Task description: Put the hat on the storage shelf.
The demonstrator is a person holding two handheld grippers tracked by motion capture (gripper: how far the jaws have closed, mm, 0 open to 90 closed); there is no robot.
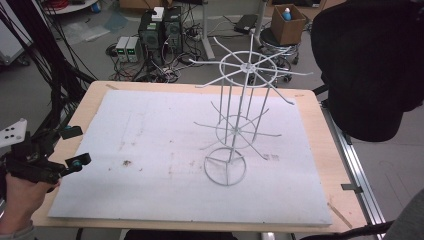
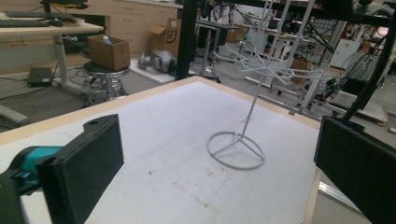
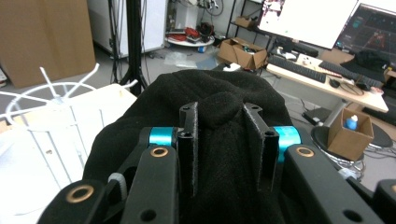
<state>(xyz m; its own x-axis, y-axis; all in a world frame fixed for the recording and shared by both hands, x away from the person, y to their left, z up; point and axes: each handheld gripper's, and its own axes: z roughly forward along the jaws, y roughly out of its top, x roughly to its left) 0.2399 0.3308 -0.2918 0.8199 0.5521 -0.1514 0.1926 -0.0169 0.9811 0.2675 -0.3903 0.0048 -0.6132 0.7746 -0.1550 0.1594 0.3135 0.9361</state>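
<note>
A white wire rack (image 1: 235, 125) with a round base and two tiers of spokes stands right of centre on the white mat (image 1: 150, 165). It also appears in the left gripper view (image 2: 236, 149) and the right gripper view (image 3: 56, 100). A hand holds my left gripper (image 1: 76, 146) at the table's left edge, open and holding nothing, aimed at the rack (image 2: 215, 140). A black fleece cloth (image 1: 365, 65) hangs bulky above the table's right edge. My right gripper (image 3: 220, 112) is shut on a pinched fold of that cloth (image 3: 219, 154).
The mat lies on a wooden table (image 1: 325, 165) with a metal rail along its right side. Beyond the far edge are computer towers (image 1: 160, 30), floor cables and a stool with a cardboard box (image 1: 287, 22). Black cables hang at the left (image 1: 35, 60).
</note>
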